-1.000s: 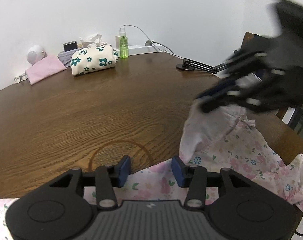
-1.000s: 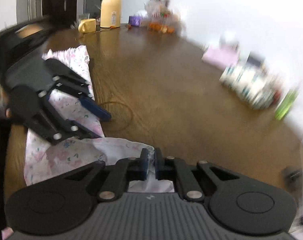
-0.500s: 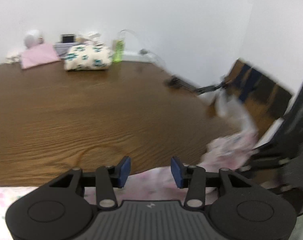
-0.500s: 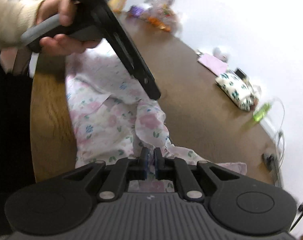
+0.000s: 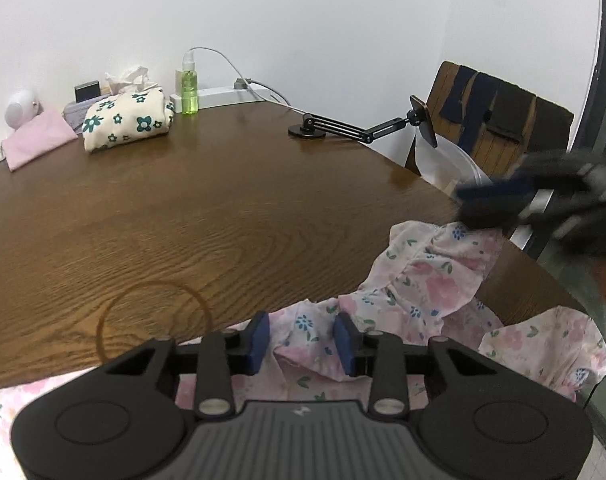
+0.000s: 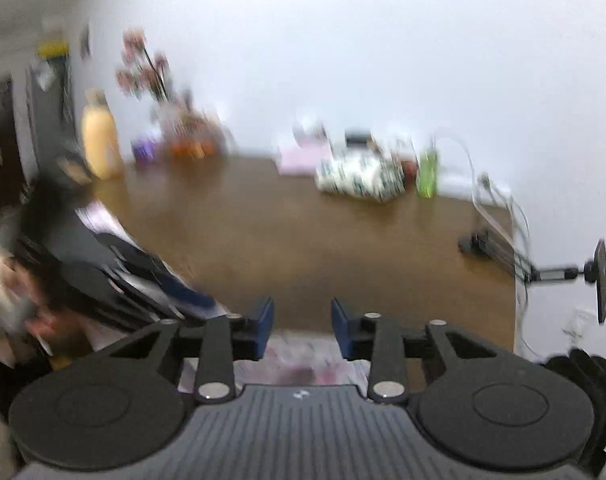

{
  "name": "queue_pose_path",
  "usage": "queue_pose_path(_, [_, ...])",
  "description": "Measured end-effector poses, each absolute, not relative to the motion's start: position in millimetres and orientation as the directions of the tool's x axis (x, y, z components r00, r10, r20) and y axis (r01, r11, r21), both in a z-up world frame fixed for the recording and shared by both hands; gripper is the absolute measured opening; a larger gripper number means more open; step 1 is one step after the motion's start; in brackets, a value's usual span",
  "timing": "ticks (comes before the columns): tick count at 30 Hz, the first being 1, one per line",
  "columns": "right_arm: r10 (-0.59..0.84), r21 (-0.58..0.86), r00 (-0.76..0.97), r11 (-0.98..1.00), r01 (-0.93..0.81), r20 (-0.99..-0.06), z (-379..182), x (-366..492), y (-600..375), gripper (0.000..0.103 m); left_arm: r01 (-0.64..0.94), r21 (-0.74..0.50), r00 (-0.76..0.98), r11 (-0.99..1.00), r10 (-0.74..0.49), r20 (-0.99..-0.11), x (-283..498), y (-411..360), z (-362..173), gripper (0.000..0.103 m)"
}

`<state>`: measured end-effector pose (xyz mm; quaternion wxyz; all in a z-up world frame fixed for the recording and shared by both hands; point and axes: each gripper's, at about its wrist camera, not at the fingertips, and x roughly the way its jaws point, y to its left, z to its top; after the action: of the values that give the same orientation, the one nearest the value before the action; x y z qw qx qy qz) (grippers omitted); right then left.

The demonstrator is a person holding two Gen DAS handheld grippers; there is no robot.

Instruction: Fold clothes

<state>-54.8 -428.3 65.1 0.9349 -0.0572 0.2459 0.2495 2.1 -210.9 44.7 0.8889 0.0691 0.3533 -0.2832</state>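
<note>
And the right gripper (image 6: pixel 302 322) lets go: its blue pads, pinched on the floral garment (image 5: pixel 419 280) a second ago, now stand apart with nothing between them. It has swung off toward the table's right edge, and the cloth it lifted has dropped into a rumpled heap there.

Pink floral garment (image 5: pixel 431 292), brown wood-grain table (image 5: pixel 223 200), blue-padded black tool (image 5: pixel 302 340).

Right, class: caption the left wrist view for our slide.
Open left gripper over a crumpled pink floral garment on a brown wooden table.
</note>
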Motion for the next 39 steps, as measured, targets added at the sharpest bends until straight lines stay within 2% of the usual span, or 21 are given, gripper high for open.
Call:
queue_pose_path(2, [0.381, -0.028, 0.716, 0.873, -0.487, -0.584, 37.8, -41.2, -422.6, 0.019, 0.553, -0.09, 0.584, 0.828, -0.462, -0.667, 4.2, -206.4, 45.0, 0.035])
queue_pose_path(4, [0.338, -0.028, 0.716, 0.895, -0.446, -0.611, 27.3, -41.7, -432.5, 0.019, 0.547, -0.11, 0.577, 0.83, -0.469, -0.669, 7.9, -199.3, 46.3, 0.035])
queue_pose_path(6, [0.302, -0.027, 0.731, 0.916, -0.401, -0.612, 25.5, -48.4, -445.1, 0.027, 0.549, -0.162, 0.56, 0.82, -0.505, -0.657, 9.2, -185.4, 52.3, 0.035])
queue_pose_path(7, [0.288, -0.025, 0.748, 0.926, -0.376, -0.598, 29.4, -55.4, -452.6, 0.036, 0.563, -0.17, 0.558, 0.809, -0.524, -0.643, 6.2, -179.8, 56.1, 0.035])
queue_pose_path(10, [0.324, -0.001, 0.76, 0.919, -0.393, -0.564, 48.4, -98.2, -466.5, 0.042, 0.607, -0.19, 0.549, 0.772, -0.58, -0.601, -3.3, -163.3, 67.4, 0.033])
queue_pose_path(13, [0.477, 0.086, 0.69, 0.85, -0.519, -0.544, 50.8, -135.6, -464.6, 0.069, 0.674, -0.256, 0.5, 0.693, -0.683, -0.532, -12.6, -156.1, 75.2, 0.034])
queue_pose_path(14, [0.513, 0.114, 0.667, 0.83, -0.546, -0.541, 47.8, -142.7, -462.2, 0.07, 0.697, -0.269, 0.481, 0.664, -0.712, -0.512, -15.1, -157.2, 76.8, 0.036])
queue_pose_path(18, [0.561, 0.226, 0.633, 0.816, -0.532, -0.534, 29.2, -148.3, -456.9, 0.063, 0.799, -0.263, 0.387, 0.541, -0.797, -0.463, -27.5, -177.2, 73.5, 0.038])
queue_pose_path(19, [0.569, 0.233, 0.628, 0.81, -0.538, -0.531, 30.1, -149.2, -457.7, 0.055, 0.817, -0.25, 0.374, 0.52, -0.807, -0.457, -30.8, -180.6, 72.1, 0.038])
queue_pose_path(20, [0.578, 0.238, 0.623, 0.804, -0.545, -0.527, 31.6, -150.3, -458.8, 0.041, 0.832, -0.232, 0.362, 0.504, -0.811, -0.459, -33.9, -183.7, 71.0, 0.038])
queue_pose_path(21, [0.587, 0.244, 0.617, 0.798, -0.552, -0.524, 33.0, -151.3, -459.8, 0.035, 0.839, -0.221, 0.357, 0.497, -0.81, -0.466, -35.6, -185.2, 69.1, 0.038])
queue_pose_path(23, [0.604, 0.254, 0.606, 0.785, -0.565, -0.517, 36.0, -153.4, -461.9, 0.034, 0.852, -0.199, 0.346, 0.484, -0.807, -0.479, -38.8, -188.1, 65.1, 0.038])
queue_pose_path(24, [0.613, 0.259, 0.601, 0.778, -0.572, -0.513, 37.4, -154.5, -463.0, 0.036, 0.852, -0.201, 0.341, 0.484, -0.804, -0.487, -38.2, -188.0, 62.3, 0.038])
queue_pose_path(26, [0.63, 0.269, 0.589, 0.765, -0.586, -0.506, 40.4, -156.6, -465.1, 0.059, 0.848, -0.208, 0.336, 0.488, -0.798, -0.501, -36.3, -189.2, 57.0, 0.039])
queue_pose_path(28, [0.646, 0.279, 0.578, 0.751, -0.599, -0.499, 43.3, -158.7, -467.2, 0.074, 0.845, -0.216, 0.33, 0.49, -0.794, -0.511, -33.9, -191.2, 51.7, 0.038])
queue_pose_path(30, [0.625, 0.259, 0.575, 0.763, -0.592, -0.528, 38.9, -154.8, -463.8, 0.067, 0.84, -0.214, 0.332, 0.498, -0.785, -0.522, -31.2, -194.1, 47.2, 0.038])
queue_pose_path(31, [0.59, 0.229, 0.577, 0.784, -0.577, -0.565, 32.3, -149.3, -458.7, 0.041, 0.835, -0.215, 0.341, 0.507, -0.782, -0.521, -31.0, -192.8, 47.4, 0.037])
queue_pose_path(32, [0.553, 0.199, 0.579, 0.803, -0.561, -0.599, 25.6, -143.7, -453.7, 0.007, 0.829, -0.215, 0.35, 0.516, -0.779, -0.52, -30.9, -191.3, 47.7, 0.036])
queue_pose_path(33, [0.549, 0.199, 0.581, 0.807, -0.556, -0.601, 24.8, -138.3, -454.9, 0.002, 0.823, -0.216, 0.359, 0.525, -0.776, -0.518, -30.9, -189.8, 48.0, 0.036])
queue_pose_path(36, [0.543, 0.187, 0.61, 0.815, -0.549, -0.577, 30.9, -125.0, -460.4, 0.001, 0.805, -0.217, 0.387, 0.552, -0.765, -0.514, -30.7, -185.3, 48.8, 0.026])
queue_pose_path(39, [0.512, 0.12, 0.649, 0.827, -0.549, -0.563, 45.2, -115.1, -459.9, 0.001, 0.786, -0.219, 0.413, 0.579, -0.754, -0.51, -30.4, -180.8, 49.7, 0.024])
